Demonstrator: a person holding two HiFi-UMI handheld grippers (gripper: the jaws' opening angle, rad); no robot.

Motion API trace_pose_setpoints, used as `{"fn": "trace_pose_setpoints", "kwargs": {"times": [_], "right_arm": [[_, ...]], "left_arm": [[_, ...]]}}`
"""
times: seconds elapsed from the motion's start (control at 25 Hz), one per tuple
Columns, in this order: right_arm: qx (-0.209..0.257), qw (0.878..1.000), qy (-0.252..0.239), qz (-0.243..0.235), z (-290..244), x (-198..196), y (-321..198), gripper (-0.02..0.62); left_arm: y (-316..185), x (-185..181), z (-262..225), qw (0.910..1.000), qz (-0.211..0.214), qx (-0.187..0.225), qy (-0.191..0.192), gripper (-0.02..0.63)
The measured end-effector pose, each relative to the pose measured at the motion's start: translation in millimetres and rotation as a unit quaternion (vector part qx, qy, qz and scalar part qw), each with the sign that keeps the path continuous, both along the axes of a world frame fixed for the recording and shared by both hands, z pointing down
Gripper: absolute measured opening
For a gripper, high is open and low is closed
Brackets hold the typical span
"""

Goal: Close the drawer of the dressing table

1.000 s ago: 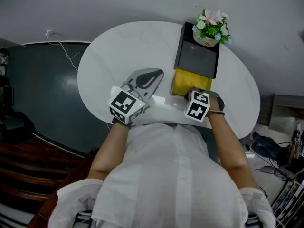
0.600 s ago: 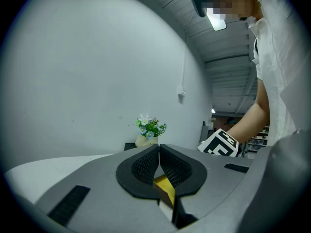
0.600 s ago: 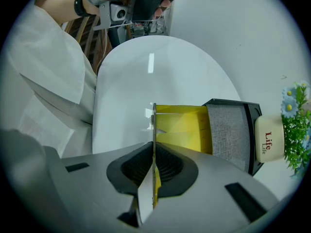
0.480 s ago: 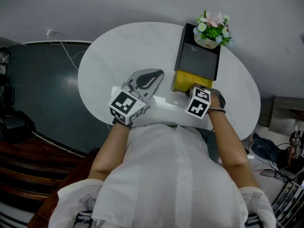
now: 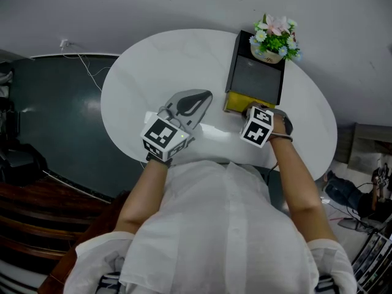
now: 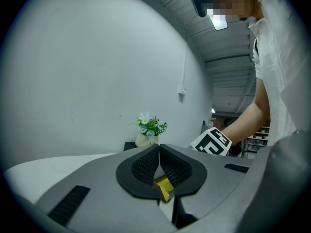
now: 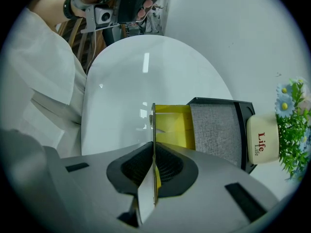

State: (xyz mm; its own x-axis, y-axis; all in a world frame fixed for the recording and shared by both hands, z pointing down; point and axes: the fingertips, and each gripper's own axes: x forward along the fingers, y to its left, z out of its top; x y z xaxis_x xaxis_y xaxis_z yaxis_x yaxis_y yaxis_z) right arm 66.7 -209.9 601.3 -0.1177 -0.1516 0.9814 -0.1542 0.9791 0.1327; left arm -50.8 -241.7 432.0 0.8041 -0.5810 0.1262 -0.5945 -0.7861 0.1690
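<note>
The table (image 5: 153, 66) is white and oval, with dark floor to its left. A person in a white shirt stands at its near edge with a gripper in each hand.

Left gripper (image 5: 199, 98): lies low over the middle of the table, pointing toward the far right. In its own view the pads (image 6: 146, 166) are pressed together with nothing between them. A scrap of yellow shows through the gap below the pads. It is apart from the drawer.

Drawer (image 5: 236, 101): yellow, standing partly out of the black cabinet (image 5: 254, 78) toward the person, on the right half of the table. The right gripper view shows the drawer's inside (image 7: 172, 125) open to the top, with its thin front panel (image 7: 153, 125) seen edge-on.

Right gripper (image 5: 250, 111): at the drawer's front. In its own view the fingers (image 7: 167, 166) pinch that panel from both sides, and the panel's edge runs straight down between them.

A cream pot (image 7: 262, 137) of flowers (image 5: 274, 32) stands on the far end of the cabinet top.
</note>
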Motion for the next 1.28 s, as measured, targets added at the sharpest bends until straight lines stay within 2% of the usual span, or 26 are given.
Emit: {"fn": "trace_pose_setpoints", "kwargs": {"times": [1.28], "right_arm": [[0.028, 0.999, 0.011, 0.023, -2, 8, -51, 0.021]], "left_arm": [[-10, 0, 4, 1.0, -0.001, -0.006, -0.006, 0.018]]}}
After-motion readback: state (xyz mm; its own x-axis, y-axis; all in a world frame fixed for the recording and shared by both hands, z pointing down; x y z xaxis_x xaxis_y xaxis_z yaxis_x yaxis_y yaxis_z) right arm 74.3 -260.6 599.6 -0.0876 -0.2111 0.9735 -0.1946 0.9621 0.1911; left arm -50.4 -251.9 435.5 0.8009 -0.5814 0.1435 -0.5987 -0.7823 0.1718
